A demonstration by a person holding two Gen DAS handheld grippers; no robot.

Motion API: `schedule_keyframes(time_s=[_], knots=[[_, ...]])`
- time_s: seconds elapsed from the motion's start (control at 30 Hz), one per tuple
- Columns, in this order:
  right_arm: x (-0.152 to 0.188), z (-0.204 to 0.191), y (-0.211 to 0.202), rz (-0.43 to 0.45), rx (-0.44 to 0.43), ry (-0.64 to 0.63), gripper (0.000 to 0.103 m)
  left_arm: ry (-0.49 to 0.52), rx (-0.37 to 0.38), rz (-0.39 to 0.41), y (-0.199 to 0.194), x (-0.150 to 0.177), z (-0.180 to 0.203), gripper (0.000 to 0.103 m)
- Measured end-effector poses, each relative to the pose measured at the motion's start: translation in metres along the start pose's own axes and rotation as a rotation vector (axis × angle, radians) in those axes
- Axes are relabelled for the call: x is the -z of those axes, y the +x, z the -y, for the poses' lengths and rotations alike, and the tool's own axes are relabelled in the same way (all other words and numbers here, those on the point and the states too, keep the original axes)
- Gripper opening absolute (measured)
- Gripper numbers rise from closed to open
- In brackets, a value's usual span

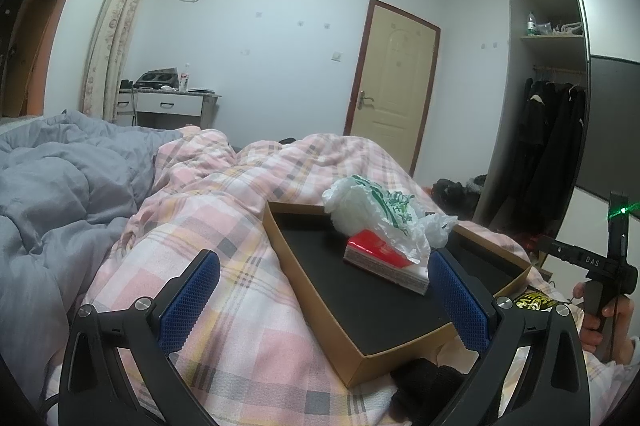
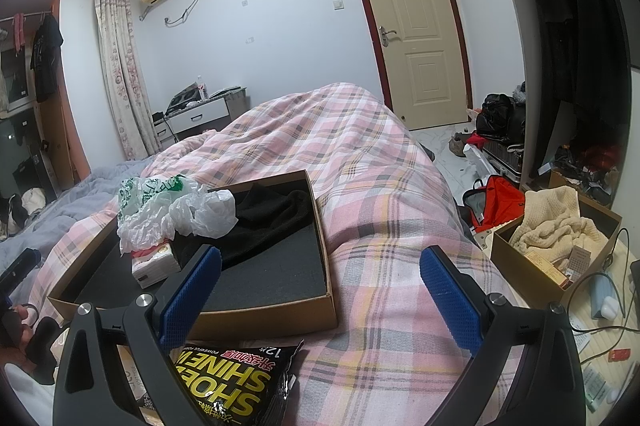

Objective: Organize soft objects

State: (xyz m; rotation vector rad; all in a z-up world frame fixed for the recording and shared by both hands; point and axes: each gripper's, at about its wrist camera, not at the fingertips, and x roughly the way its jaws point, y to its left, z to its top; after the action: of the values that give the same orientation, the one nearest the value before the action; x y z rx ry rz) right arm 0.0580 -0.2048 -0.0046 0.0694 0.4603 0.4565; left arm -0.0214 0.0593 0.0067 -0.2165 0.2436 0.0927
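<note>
A brown cardboard box (image 1: 316, 286) with a black liner lies on the pink plaid quilt (image 1: 224, 194). In it are a white and green plastic bag (image 1: 376, 210), a red and white tissue pack (image 1: 384, 260) and a black cloth (image 2: 272, 214). My left gripper (image 1: 320, 296) is open and empty, hovering over the box's near left side. My right gripper (image 2: 320, 296) is open and empty, above the quilt at the box's near right corner (image 2: 330, 306). A black "SHOES SHINE" wipes packet (image 2: 236, 382) lies below it. A black fabric item (image 1: 424, 382) lies by the box's near corner.
A grey duvet (image 1: 52, 186) lies at the left. Beside the bed on the right stand a cardboard box with a cream blanket (image 2: 556, 226), a red bag (image 2: 500, 202) and luggage (image 2: 500, 130). A door (image 2: 416, 34) and wardrobe (image 1: 556, 114) are behind.
</note>
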Motion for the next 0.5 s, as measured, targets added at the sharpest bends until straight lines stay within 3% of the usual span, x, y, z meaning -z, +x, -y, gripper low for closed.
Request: schedule_keyframes(time_s=[0.5], knots=[[-0.0001, 0.0003, -0.0002, -0.001, 0.000, 0.001, 0.099, 0.001, -0.003, -0.005, 0.0011, -0.0007, 0.0013, 0.103]])
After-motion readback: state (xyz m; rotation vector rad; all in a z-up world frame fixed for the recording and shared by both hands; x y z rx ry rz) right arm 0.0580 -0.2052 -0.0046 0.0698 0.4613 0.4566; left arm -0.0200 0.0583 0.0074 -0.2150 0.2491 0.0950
